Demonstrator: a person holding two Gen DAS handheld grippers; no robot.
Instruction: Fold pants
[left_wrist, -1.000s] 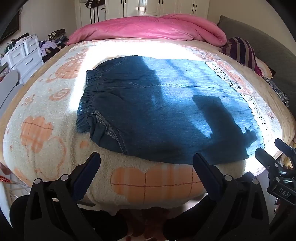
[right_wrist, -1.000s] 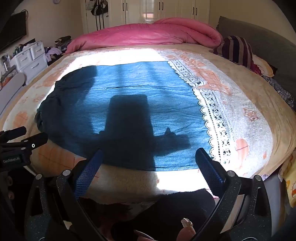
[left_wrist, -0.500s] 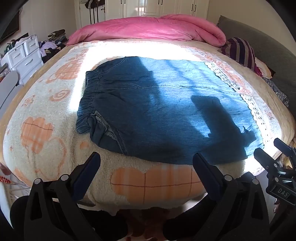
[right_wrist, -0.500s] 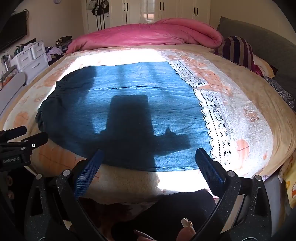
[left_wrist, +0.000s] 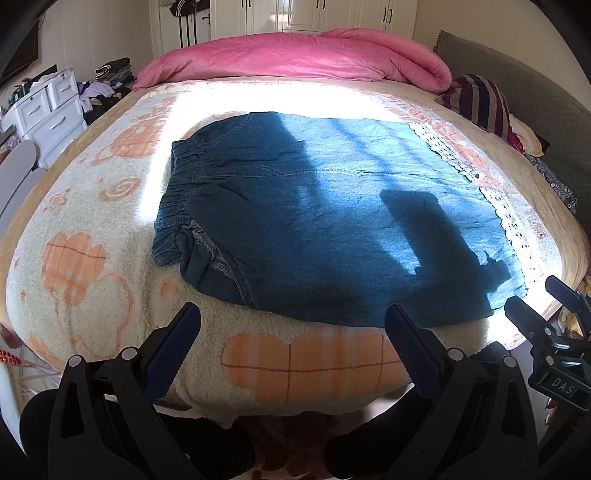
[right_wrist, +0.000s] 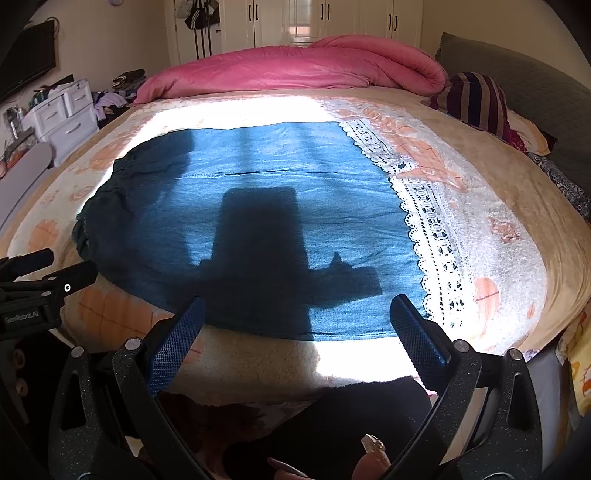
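Note:
Blue denim pants (left_wrist: 332, 221) lie spread flat on the bed, elastic waistband to the left, white lace hems (left_wrist: 506, 218) to the right. In the right wrist view the same pants (right_wrist: 266, 221) fill the middle, with the lace hems (right_wrist: 428, 236) at right. My left gripper (left_wrist: 291, 325) hovers open above the near edge of the bed, just short of the pants. My right gripper (right_wrist: 293, 317) is open too, over the pants' near edge close to the hem end. Neither holds anything. Each gripper shows at the side of the other's view.
The bed is covered by a cream blanket (left_wrist: 74, 266) with orange hearts. A pink duvet (left_wrist: 295, 55) is bunched at the far end, and a striped cushion (left_wrist: 480, 99) and grey headboard stand at right. White drawers (left_wrist: 48, 110) and clothes stand at left.
Both views have shifted very slightly; the pants and both open grippers stay essentially where they were.

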